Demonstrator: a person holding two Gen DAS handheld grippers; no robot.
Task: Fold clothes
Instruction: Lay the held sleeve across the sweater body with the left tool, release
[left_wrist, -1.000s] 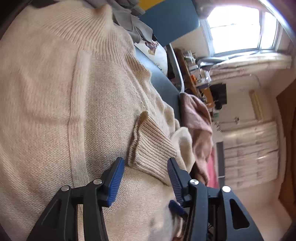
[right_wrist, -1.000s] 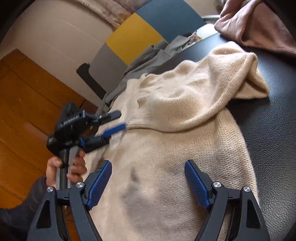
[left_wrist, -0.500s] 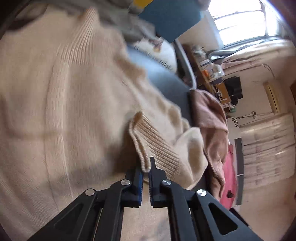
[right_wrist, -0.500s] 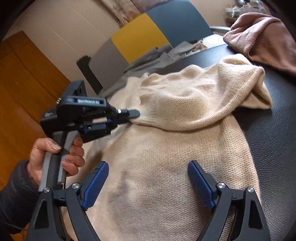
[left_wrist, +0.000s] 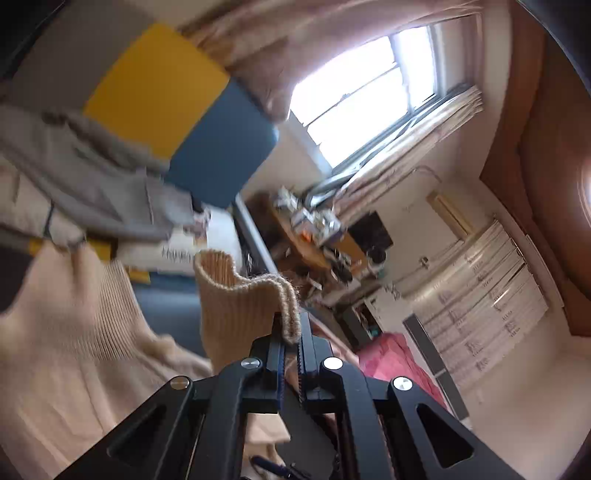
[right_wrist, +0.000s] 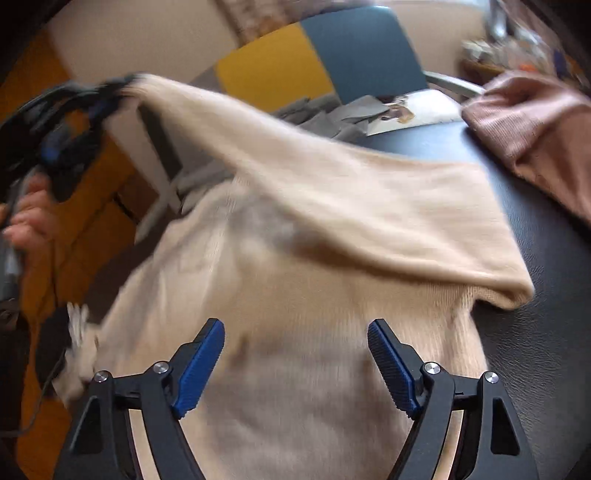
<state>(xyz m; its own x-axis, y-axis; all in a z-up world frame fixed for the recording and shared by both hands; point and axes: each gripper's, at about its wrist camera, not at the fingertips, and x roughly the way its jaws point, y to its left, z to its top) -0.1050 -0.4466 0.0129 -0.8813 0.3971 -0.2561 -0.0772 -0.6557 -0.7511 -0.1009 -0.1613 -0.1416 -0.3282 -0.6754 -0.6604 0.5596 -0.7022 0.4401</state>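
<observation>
With its jaws pressed together on the ribbed cuff (left_wrist: 236, 295), the left gripper (left_wrist: 291, 339) holds the sleeve (right_wrist: 332, 177) up off the sweater (right_wrist: 295, 350); the cuff folds over the fingertips (left_wrist: 275, 332) in the left wrist view. In the right wrist view that same gripper shows blurred at far left (right_wrist: 107, 99), w/ a hand (right_wrist: 26, 218) on its grip, and the sleeve stretches from it down & right to the shoulder fold at the sweater's right edge.

The right gripper (right_wrist: 295, 365) hangs wide apart over the sweater's body, near side, nothing between its blue pads (right_wrist: 201, 365). Can't tell if the pads touch the knit.

The cream sweater lies spread on a black table (right_wrist: 546, 332), covering most of the near & middle part. A pink-brown garment (right_wrist: 528, 129) sits at far right on the table, apart from the sweater. Grey clothes (right_wrist: 325, 122) pile at the far edge, just behind the sweater. Beyond them stands a chair back w/ yellow (right_wrist: 273, 70) and blue (right_wrist: 362, 55) panels. In the left wrist view a bright window (left_wrist: 369, 92) is far off, a cluttered desk (left_wrist: 314, 236) below it.
</observation>
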